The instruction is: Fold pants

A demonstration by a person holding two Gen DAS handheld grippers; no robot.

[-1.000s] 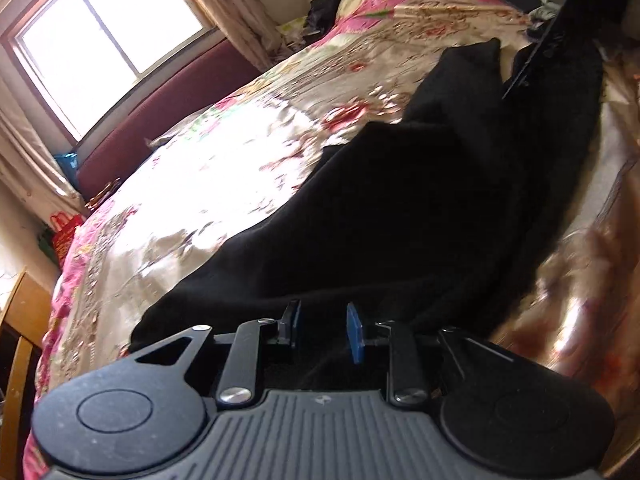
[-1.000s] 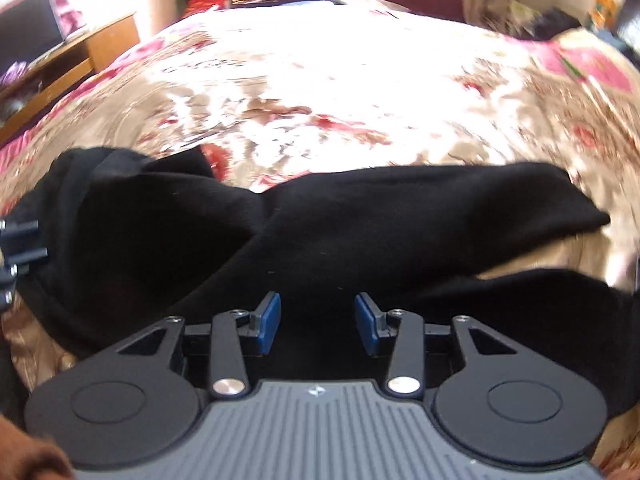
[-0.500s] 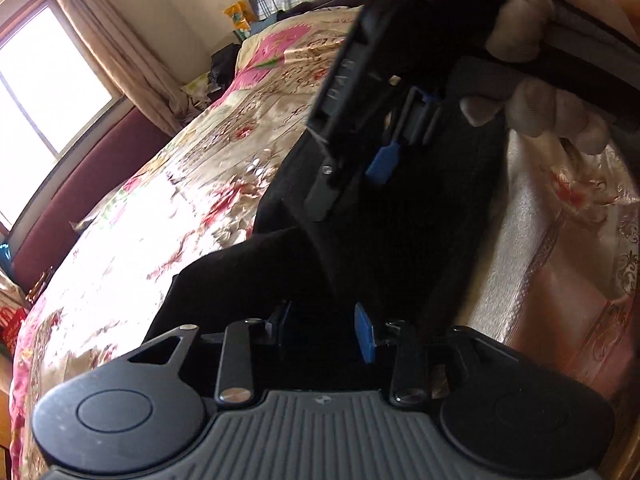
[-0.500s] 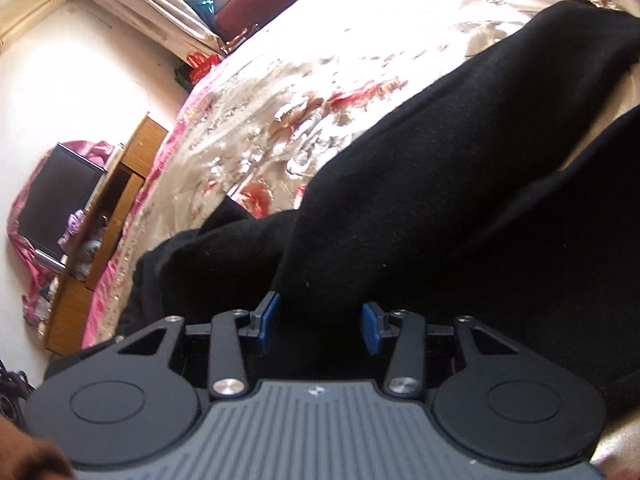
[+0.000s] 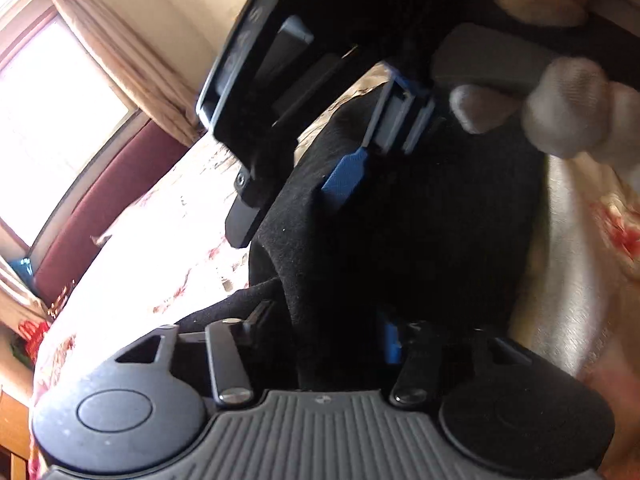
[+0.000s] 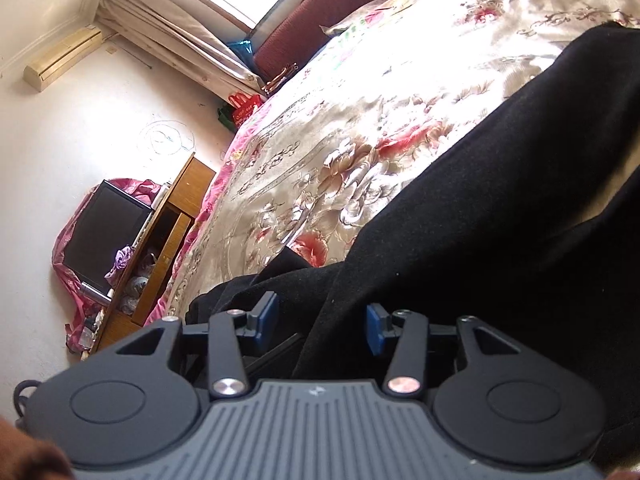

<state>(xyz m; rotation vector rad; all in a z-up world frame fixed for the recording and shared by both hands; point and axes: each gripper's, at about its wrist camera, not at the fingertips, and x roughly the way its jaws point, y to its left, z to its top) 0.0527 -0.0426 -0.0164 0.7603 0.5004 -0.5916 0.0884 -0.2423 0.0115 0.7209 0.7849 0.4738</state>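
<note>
Black pants (image 5: 400, 240) hide most of your left gripper (image 5: 328, 336), which pinches their cloth. Your right gripper (image 6: 322, 322) pinches a fold too, its pads (image 6: 376, 328) half buried above the bedspread (image 6: 360, 128).

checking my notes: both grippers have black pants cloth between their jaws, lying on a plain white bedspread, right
Not quite. The bedspread is not plain white: the right wrist view shows shiny cream satin with red and pink flowers. The rest holds: the black pants run between the jaws of the left gripper and the right gripper.
</note>
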